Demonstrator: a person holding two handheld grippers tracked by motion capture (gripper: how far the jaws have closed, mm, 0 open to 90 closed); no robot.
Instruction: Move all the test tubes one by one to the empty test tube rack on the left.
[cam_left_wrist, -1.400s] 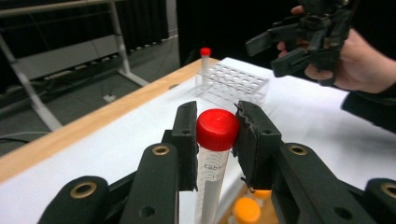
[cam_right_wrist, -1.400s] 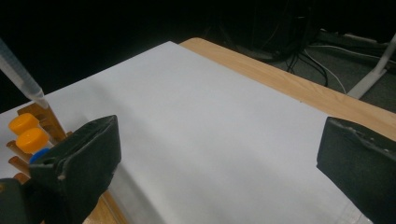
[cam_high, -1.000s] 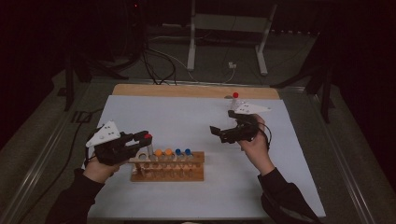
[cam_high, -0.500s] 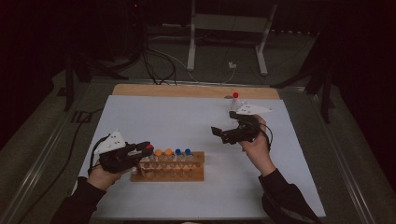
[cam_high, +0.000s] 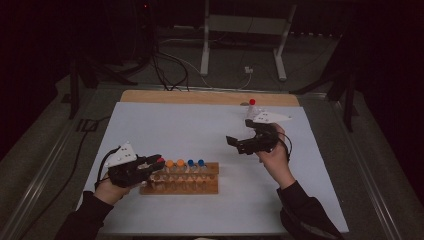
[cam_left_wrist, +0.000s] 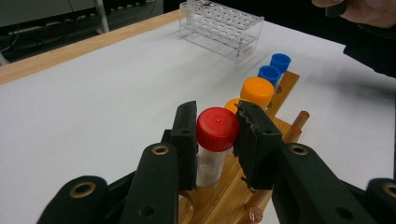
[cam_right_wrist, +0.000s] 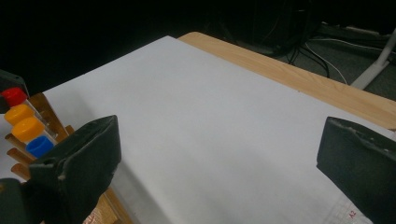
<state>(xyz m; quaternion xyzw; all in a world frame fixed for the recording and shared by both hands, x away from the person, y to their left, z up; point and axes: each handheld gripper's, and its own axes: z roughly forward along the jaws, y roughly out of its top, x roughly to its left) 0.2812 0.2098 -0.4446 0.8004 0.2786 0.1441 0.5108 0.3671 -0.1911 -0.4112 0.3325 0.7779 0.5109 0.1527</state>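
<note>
**Left jaws clamped on the red-capped tube at the rack's end**

I start at my left gripper: its two black pads sit closed against the cap of the red-capped tube, one pad on either side, with no gap I can see between rubber and cap. The tube stands upright, its clear body going down into the end hole of the wooden rack. I cannot tell whether its base rests fully in the rack.

Behind the red cap, along the same row, I see two orange-capped tubes and then two blue-capped tubes, all upright in their holes. From the high view, the rack lies near the table's near edge, left of its middle, and the left gripper meets it at its left end, with my left hand close to the near left corner.

My right gripper has its jaws standing wide apart with nothing between them, just the white sheet that covers the table. In the high view, it hangs over the right half of the table, well apart from the rack, held by my right hand.

Farther out, a clear plastic rack stands near the far edge, and a small red-capped bottle stands by the far right part of the table, just beyond the right gripper.
</note>
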